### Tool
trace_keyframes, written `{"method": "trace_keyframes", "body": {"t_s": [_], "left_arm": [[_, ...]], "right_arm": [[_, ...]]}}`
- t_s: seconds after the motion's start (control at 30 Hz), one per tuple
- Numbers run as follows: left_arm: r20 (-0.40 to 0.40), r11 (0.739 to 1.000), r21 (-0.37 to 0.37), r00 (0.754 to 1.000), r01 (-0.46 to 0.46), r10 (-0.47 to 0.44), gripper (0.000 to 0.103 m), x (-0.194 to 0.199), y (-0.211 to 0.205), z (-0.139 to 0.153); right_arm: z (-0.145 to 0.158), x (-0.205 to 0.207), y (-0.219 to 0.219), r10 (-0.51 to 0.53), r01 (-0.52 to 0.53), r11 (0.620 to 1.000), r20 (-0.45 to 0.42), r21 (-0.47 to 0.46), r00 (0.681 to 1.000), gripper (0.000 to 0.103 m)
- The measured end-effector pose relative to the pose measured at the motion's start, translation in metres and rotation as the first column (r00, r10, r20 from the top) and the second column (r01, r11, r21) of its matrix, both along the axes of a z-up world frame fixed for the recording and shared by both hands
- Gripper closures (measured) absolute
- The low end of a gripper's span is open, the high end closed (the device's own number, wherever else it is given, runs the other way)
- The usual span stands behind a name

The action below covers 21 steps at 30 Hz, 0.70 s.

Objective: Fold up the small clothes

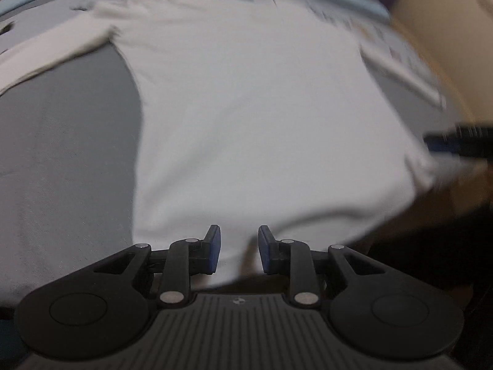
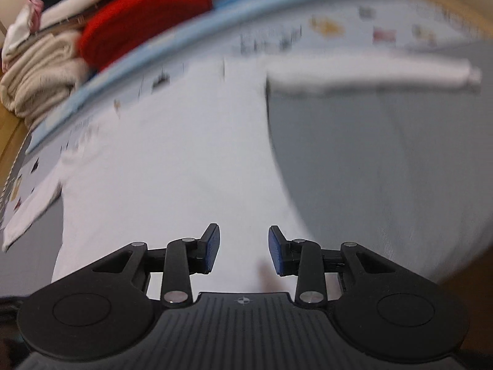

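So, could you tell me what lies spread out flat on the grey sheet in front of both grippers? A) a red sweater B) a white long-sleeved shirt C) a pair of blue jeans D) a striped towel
B: a white long-sleeved shirt lies flat on the grey sheet, one sleeve stretched sideways.

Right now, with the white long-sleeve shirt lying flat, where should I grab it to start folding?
Pinch the outstretched sleeve near its cuff, coming from above: it lies flat and clear of the white shirt body on the grey cloth, ready to fold inward.
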<state>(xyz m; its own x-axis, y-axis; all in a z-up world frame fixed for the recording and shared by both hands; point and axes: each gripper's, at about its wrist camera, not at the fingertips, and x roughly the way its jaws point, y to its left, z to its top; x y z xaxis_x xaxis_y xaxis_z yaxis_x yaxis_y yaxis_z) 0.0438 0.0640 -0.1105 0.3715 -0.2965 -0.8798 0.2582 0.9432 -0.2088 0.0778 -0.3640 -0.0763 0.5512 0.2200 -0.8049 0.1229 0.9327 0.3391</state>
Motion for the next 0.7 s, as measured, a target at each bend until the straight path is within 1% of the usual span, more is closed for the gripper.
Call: {"method": "trace_keyframes", "body": {"t_s": [0.03,0.1,0.17,0.23,0.37,0.5,0.53,0.57,0.6,0.63,0.7], "left_arm": [[0.015,0.999,0.016,0.999,0.035,-0.035,0.072,-0.003,-0.004,-0.003],[0.053,0.994,0.076,0.995,0.08,-0.084,0.072,-0.007,-0.012,-0.008],[0.042,0.987,0.107,0.991,0.12,-0.125,0.072,-0.007,-0.017,-0.015],[0.055,0.981,0.127,0.987,0.145,-0.153,0.072,-0.012,-0.02,-0.017],[0.068,0.972,0.156,0.98,0.175,-0.187,0.073,-0.021,-0.021,-0.016],[0.1,0.943,0.231,0.958,0.24,-0.268,0.073,-0.027,-0.029,-0.021],[0.103,0.942,0.238,0.958,0.238,-0.268,0.077,-0.027,-0.029,-0.021],[0.101,0.944,0.236,0.961,0.229,-0.258,0.086,-0.025,-0.027,-0.02],[0.095,0.951,0.223,0.967,0.212,-0.238,0.091,-0.022,-0.023,-0.019],[0.083,0.96,0.201,0.973,0.194,-0.214,0.101,-0.019,-0.021,-0.017],[0.062,0.979,0.136,0.985,0.151,-0.161,0.101,-0.012,-0.008,-0.008]], "right_arm": [[-0.008,-0.001,0.002,0.005,-0.005,1.0,-0.033,-0.007,0.999,0.067],[-0.023,0.0,0.008,0.014,-0.018,0.998,-0.074,-0.052,0.997,0.067],[-0.034,0.001,0.01,0.021,-0.031,0.996,-0.11,-0.086,0.994,0.067],[-0.044,-0.002,0.007,0.017,-0.032,0.995,-0.146,-0.099,0.989,0.067],[-0.044,-0.004,0.005,0.015,-0.027,0.996,-0.134,-0.086,0.991,0.067],[-0.043,-0.006,0.005,0.02,-0.032,0.996,-0.133,-0.088,0.991,0.067],[-0.043,-0.006,0.006,0.017,-0.029,0.996,-0.134,-0.089,0.991,0.067],[-0.043,-0.005,0.005,0.014,-0.027,0.996,-0.136,-0.089,0.991,0.067],[-0.042,-0.003,0.004,0.012,-0.025,0.996,-0.139,-0.09,0.99,0.067],[-0.044,-0.001,0.002,0.01,-0.023,0.995,-0.142,-0.094,0.99,0.067],[-0.044,0.002,0.003,0.005,-0.02,0.995,-0.148,-0.099,0.989,0.067]]}}
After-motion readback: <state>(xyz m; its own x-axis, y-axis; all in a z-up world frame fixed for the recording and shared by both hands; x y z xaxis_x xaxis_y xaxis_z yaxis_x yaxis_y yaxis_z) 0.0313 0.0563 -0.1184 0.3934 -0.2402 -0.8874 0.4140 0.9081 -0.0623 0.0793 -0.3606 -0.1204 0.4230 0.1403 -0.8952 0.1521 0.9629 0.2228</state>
